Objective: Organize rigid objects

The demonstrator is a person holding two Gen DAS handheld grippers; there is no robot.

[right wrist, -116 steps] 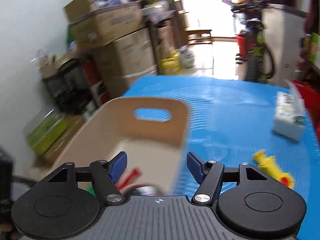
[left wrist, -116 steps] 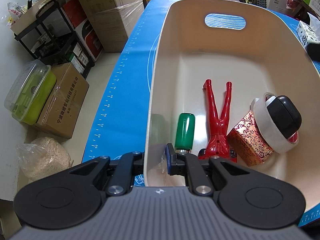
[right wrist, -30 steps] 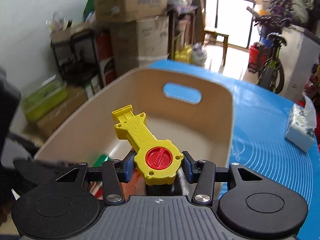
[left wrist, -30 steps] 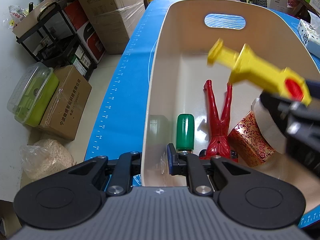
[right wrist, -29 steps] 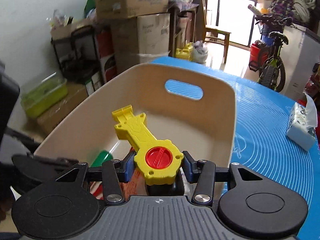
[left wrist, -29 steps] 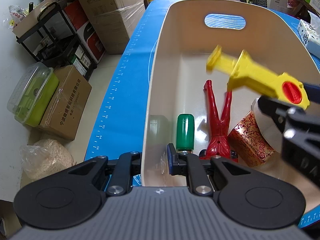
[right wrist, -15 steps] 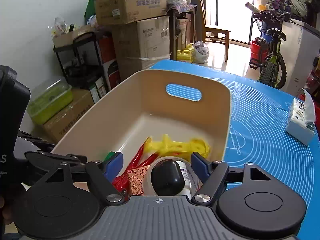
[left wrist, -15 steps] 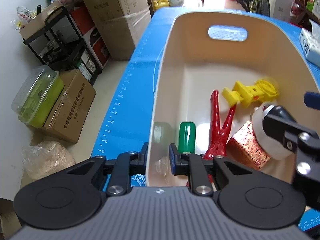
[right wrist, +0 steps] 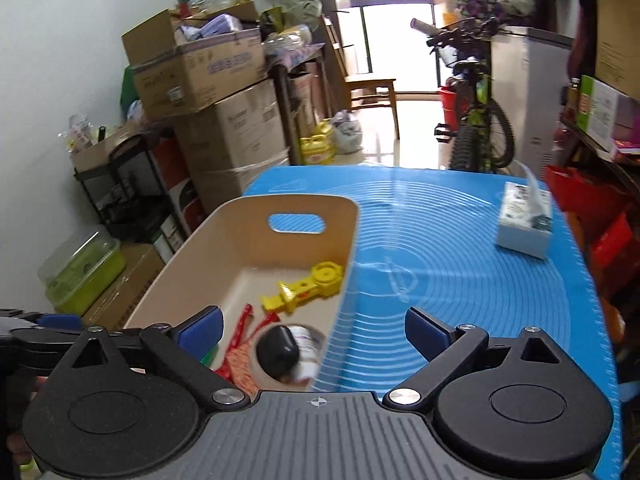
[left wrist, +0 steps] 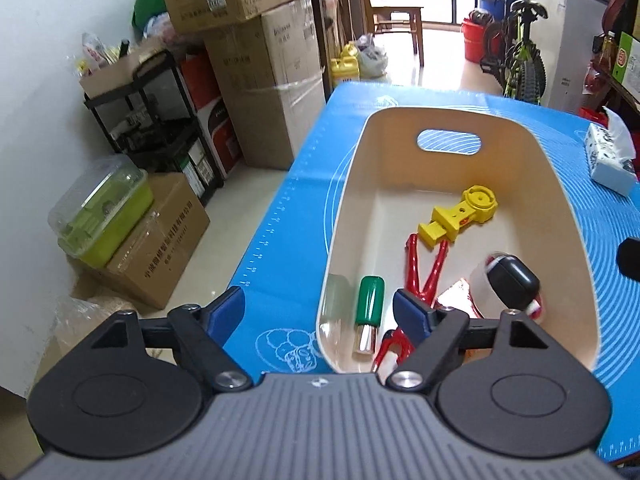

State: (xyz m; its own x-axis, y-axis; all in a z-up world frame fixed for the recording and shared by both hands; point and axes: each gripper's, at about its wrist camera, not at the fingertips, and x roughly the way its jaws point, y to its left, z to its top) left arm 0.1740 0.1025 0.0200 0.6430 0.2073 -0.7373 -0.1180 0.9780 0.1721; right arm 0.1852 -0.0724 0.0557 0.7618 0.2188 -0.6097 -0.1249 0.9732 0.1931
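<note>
**Nearly done: the toys are in the bin and both grippers hang free**

Seemingly the sorting is close to finished. On the counter (right wrist: 460, 264), covered by a blue mat, the cream bin (left wrist: 560, 216) already holds every rigid piece the views show; outside it only a tissue pack (right wrist: 524, 220) stands, well apart at the far right, and whether that counts as part of the job cannot be told. Nothing else is visible waiting on the mat, though its near edge is hidden behind the gripper bodies.

Inside the bin, from large to small: a tape roll with a black object (left wrist: 514, 278) resting in it, a red patterned box (right wrist: 238, 364) beside that, a red forked toy (left wrist: 424, 264), the yellow toy (left wrist: 460, 212) lying toward the far end across the red toy's tips, and a green-capped tube (left wrist: 371, 304) along the left wall.

The left gripper (left wrist: 320, 312) has just been opening; its fingers straddle the bin's near wall without pressing it. The right gripper (right wrist: 316, 328) has likewise just been spreading wide, holding nothing, with the yellow toy lying ahead of and below its fingers.
</note>
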